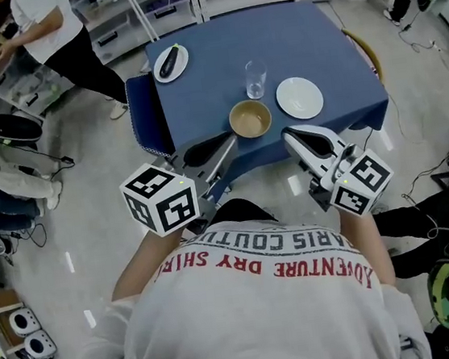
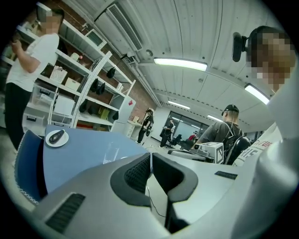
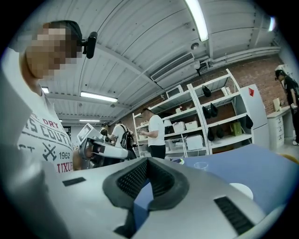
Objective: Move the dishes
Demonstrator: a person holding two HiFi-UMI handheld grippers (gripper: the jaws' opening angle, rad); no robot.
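On the blue table [image 1: 208, 46] stand a tan bowl [image 1: 250, 118], a clear glass [image 1: 255, 79], an empty white plate [image 1: 299, 97] and a small plate [image 1: 170, 62] with a dark object on it. My left gripper [image 1: 230, 138] is held just short of the table's near edge, left of the bowl, jaws shut and empty. My right gripper [image 1: 289, 133] hovers at the near edge to the bowl's right, shut on nothing. In the left gripper view the small plate [image 2: 57, 137] lies far left. In the right gripper view the white plate [image 3: 243, 190] peeks over the jaw.
A blue chair [image 1: 144, 115] is at the table's left side and another chair [image 1: 364, 48] at its right. A person [image 1: 52, 33] stands by white shelves [image 1: 107, 18] at the far left. Cables and gear lie on the floor [image 1: 15, 192] to the left.
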